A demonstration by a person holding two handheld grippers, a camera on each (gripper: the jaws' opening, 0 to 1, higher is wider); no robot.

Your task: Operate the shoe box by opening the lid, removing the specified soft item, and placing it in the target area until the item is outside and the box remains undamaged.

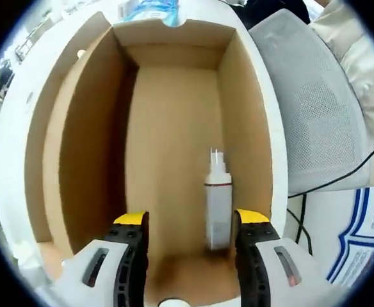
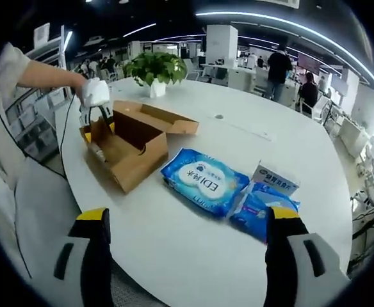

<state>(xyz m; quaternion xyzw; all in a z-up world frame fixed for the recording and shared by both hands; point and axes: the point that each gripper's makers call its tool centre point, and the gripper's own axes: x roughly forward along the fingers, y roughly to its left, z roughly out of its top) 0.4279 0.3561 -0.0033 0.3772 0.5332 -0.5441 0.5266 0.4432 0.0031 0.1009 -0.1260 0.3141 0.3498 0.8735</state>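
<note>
The brown cardboard shoe box [image 1: 84,147] lies open, and the left gripper view looks straight into it. A small white spray bottle [image 1: 218,204] lies on the box floor. My left gripper [image 1: 190,220] is open at the box's near end, with the bottle between the yellow fingertips [image 1: 130,219] but not touched. In the right gripper view the same box [image 2: 130,148] sits on the white table [image 2: 193,243] with its lid folded back, and the left gripper [image 2: 95,114] hangs over it. My right gripper [image 2: 190,217] is open above the table. A blue soft wipes pack [image 2: 203,181] lies beside the box.
Two smaller blue-and-white packs [image 2: 264,203] lie right of the wipes pack. A potted plant [image 2: 155,69] stands at the table's far side. A grey mesh chair back [image 1: 315,109] and a black cable [image 1: 341,176] are beside the box. People stand in the office behind.
</note>
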